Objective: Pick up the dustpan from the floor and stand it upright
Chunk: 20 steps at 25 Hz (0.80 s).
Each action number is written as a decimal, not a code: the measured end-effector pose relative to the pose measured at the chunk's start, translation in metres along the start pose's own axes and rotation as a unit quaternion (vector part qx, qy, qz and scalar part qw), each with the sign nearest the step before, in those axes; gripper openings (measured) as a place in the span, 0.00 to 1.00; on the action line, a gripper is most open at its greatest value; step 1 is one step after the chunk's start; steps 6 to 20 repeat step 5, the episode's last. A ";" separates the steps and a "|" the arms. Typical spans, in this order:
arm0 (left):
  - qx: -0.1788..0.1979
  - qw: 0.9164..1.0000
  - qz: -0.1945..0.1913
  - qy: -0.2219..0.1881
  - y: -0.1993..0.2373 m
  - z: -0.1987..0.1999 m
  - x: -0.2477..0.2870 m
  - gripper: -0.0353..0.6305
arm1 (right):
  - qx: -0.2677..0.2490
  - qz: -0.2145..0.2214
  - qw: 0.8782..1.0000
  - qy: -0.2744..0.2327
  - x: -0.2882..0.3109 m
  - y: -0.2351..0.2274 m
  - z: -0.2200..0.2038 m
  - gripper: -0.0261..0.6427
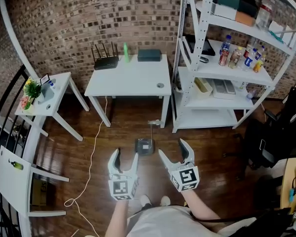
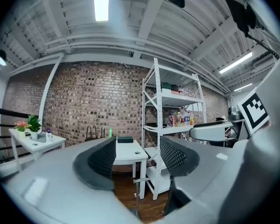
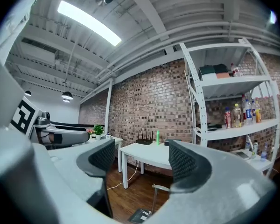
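- Head view: dustpan on wood floor, before white table, just ahead of both claws.
- Left gripper, right gripper: jaws wide apart, nothing between.
- Left gripper view: only dustpan's handle visible.
- Gripper views alone: ceiling light.
- Room: brick wall, shelving rack.

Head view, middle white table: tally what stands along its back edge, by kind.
Router: 1
Green bottle: 1
Dark flat box: 1
Total: 3
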<state>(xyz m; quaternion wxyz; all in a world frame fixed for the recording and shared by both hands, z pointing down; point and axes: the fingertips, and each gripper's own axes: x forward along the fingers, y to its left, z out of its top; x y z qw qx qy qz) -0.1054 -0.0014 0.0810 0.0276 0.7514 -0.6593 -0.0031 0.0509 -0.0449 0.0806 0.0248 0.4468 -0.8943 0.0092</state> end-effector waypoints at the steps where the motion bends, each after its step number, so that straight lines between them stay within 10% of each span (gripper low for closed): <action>1: 0.001 1.000 0.001 0.000 0.000 0.002 0.001 0.51 | 0.000 0.000 1.000 0.000 0.000 -0.001 0.000 0.55; 20: 0.001 1.000 0.003 0.004 -0.003 0.004 0.002 0.51 | 0.002 -0.001 1.000 0.001 -0.002 -0.004 -0.001 0.55</action>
